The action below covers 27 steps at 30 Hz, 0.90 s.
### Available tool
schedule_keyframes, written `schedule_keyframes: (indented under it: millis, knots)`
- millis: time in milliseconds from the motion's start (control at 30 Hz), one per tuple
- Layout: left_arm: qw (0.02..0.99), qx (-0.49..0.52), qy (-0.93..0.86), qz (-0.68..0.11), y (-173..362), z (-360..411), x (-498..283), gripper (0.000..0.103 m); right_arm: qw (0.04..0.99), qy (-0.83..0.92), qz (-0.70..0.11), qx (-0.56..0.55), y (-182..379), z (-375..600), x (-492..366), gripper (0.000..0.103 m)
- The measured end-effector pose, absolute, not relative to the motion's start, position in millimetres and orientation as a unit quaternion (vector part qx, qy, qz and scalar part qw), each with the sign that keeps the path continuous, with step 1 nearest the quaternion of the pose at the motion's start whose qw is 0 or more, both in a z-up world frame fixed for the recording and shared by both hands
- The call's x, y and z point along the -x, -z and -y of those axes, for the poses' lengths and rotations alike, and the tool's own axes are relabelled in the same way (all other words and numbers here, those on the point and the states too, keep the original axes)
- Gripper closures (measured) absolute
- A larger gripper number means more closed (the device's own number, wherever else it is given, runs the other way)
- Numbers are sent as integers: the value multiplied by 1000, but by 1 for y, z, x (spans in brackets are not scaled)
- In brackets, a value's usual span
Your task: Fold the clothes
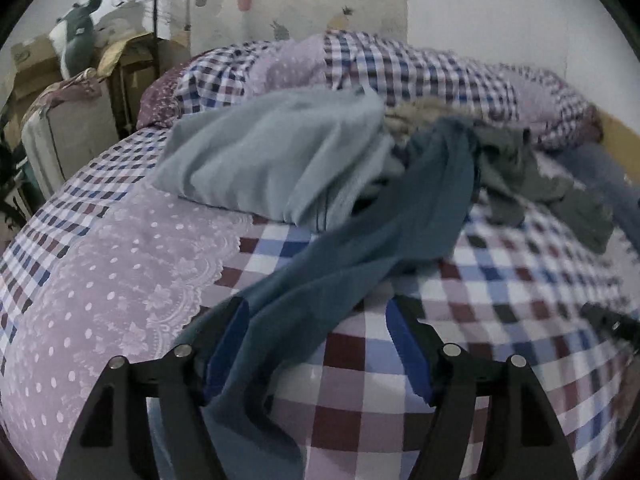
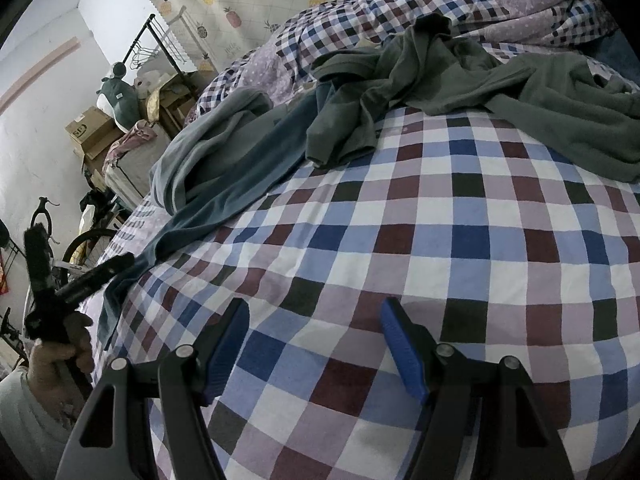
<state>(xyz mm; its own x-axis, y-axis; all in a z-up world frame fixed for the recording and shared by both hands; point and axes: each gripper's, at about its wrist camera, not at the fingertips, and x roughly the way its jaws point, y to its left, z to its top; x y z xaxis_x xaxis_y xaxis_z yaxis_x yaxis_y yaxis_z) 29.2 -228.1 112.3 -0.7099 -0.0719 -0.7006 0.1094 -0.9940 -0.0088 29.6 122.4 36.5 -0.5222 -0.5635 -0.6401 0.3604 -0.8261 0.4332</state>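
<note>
1. The teal garment (image 1: 360,216) lay on the checked bed (image 1: 500,300), long axis from 6 to 1 o'clock.
2. The left tongs (image 1: 320,320) stood wide; its near end draped over their left pad, so this hand was nearer.
3. The right tongs (image 2: 316,320) gaped wide, holding nothing, the garment well apart toward 10 o'clock.

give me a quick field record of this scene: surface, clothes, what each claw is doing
surface: checked bedsheet
clothes: teal garment stretched toward the left claw; light grey-blue garment bunched behind it; olive green garment crumpled further back
left claw: open, teal garment draped between the fingers, not pinched
right claw: open, empty, over bare sheet
folding: none of the clothes look folded yet
</note>
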Motion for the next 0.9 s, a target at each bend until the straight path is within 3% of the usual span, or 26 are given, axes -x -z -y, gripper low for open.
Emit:
schedule_keyframes:
  millis: [467, 533, 600, 700, 767, 900]
  knots:
    - [65, -424, 903, 34, -87, 209, 25, 29, 271, 860, 135, -411, -33, -124, -28, 31]
    - [68, -423, 903, 26, -85, 212, 29, 39, 271, 860, 136, -411, -33, -124, -28, 31]
    - [76, -417, 906, 10, -87, 217, 28, 65, 272, 859, 137, -412, -33, -124, -27, 31]
    - [87, -408, 909, -15, -91, 225, 26, 91, 272, 858, 137, -414, -32, -124, -25, 31]
    - [91, -388, 916, -55, -100, 235, 19, 97, 271, 858, 137, -413, -32, -124, -25, 31]
    - [110, -302, 942, -91, -141, 248, -5, 98, 270, 859, 137, -413, -32, -123, -24, 31]
